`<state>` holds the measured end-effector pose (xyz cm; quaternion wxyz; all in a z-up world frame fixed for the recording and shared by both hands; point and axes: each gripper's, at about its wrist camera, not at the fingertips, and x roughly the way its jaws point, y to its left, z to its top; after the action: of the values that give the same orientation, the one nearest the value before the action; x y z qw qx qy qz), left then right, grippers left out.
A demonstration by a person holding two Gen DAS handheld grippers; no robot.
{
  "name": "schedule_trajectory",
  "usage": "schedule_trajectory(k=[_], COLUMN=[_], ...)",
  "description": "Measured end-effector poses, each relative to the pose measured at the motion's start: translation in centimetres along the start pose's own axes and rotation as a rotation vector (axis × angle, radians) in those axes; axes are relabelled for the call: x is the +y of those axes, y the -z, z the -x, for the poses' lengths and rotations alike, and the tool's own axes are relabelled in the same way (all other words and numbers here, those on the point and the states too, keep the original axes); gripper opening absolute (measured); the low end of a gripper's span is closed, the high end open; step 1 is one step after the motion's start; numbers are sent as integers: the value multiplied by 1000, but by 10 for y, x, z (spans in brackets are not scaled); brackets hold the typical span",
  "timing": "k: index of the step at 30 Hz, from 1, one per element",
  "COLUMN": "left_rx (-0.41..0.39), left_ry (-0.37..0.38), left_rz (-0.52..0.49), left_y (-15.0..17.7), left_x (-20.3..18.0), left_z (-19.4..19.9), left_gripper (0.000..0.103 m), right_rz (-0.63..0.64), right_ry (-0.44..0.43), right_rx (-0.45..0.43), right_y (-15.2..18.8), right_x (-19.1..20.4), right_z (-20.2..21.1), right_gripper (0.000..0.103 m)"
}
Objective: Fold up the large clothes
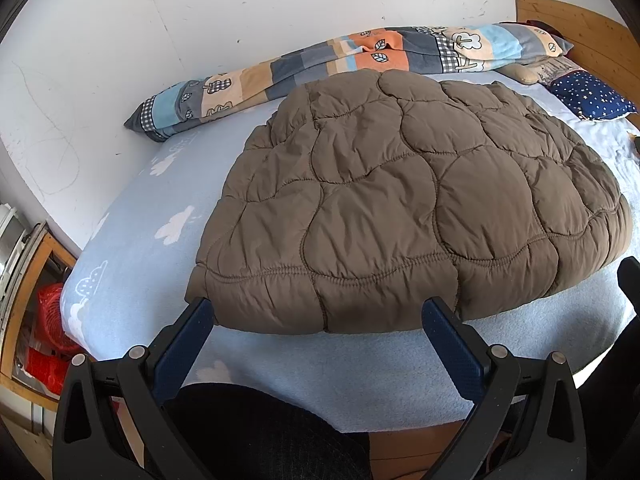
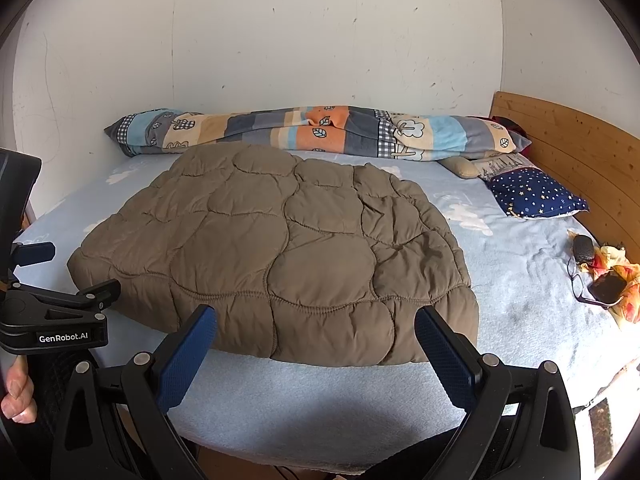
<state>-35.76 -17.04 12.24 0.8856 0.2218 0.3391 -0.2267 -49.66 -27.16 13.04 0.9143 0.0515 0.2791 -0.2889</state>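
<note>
Both claws (image 1: 318,312) (image 2: 316,320) gape empty before folded brown jacket (image 1: 404,208).

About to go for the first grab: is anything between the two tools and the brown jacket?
Nothing visible. Only bare blue sheet separates the open left tool and open right tool from the jacket's near hem. The glasses lie off to the right.

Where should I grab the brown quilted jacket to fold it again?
Probably the brown quilted jacket by its near hem corners, coming from the bed's front edge: that thick stitched edge faces both open grippers, left gripper and right gripper, and overhangs nothing on the blue sheet.
</note>
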Motion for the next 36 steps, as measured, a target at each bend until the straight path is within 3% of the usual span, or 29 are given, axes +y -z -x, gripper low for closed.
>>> schedule_trajectory(k=[36], left_rx=[-2], left_ry=[-1], left_rz=[-2], left_y=[0], left_x=[0], left_z=[0], left_gripper=[103], right_rz=[-23], right_ry=[12], right_rx=[-1], right_y=[-1], right_x=[0], right_z=[2], right_gripper=[100])
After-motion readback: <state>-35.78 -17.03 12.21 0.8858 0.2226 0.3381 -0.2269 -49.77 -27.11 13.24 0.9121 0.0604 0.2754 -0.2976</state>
